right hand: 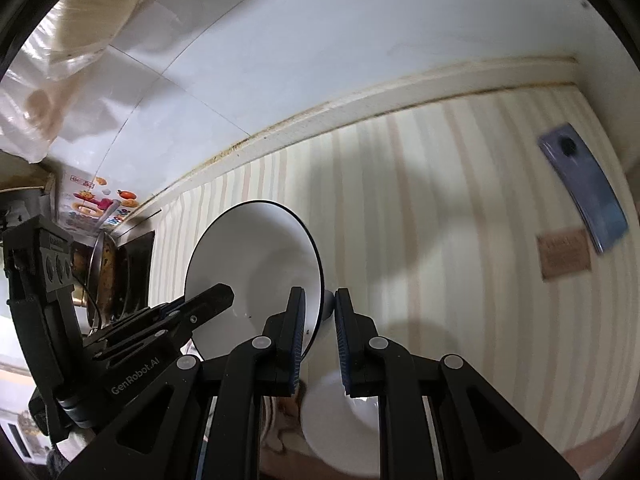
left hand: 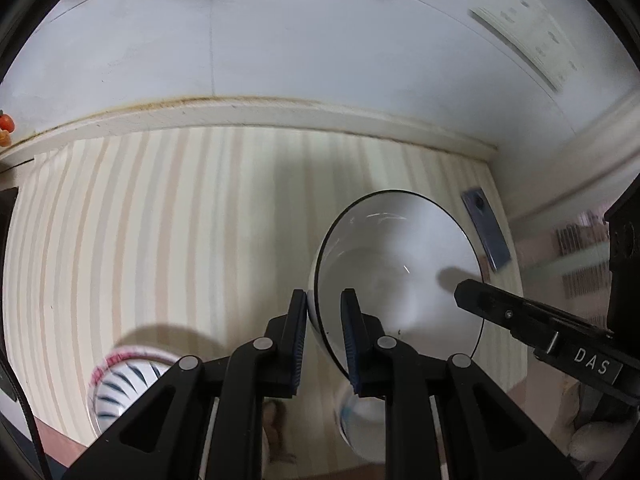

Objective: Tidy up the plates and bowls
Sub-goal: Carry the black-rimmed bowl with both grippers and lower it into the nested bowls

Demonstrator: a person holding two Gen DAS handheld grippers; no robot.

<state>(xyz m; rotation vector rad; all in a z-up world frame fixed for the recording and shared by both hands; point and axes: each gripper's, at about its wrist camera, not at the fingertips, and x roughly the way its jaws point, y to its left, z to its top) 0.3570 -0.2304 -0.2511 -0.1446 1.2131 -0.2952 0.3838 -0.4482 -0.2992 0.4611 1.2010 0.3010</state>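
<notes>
Holding the bowl (left hand: pixel 400 264) aloft by opposite rims, left gripper (left hand: pixel 324 336) and right gripper (right hand: pixel 320 336) both pinched on it above the counter's (left hand: pixel 160 220) right end, we judge nesting into the bowl below (right hand: pixel 344 432) comes next.

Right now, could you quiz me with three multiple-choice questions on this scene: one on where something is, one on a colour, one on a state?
1. Where do the left claw and right claw meet the white bowl?
A. Side by side on one edge
B. On opposite sides of its rim
C. Under its foot

2. What colour is the line on the bowl's rim?
A. Black
B. Red
C. Gold

3. How does the bowl sit?
A. Upside down
B. Flat and level
C. Tilted

Answers:
1. B, each claw straddles the rim from its own side.
2. A, a thin black line rings the rim.
3. C, its opening leans over towards the left claw.
</notes>
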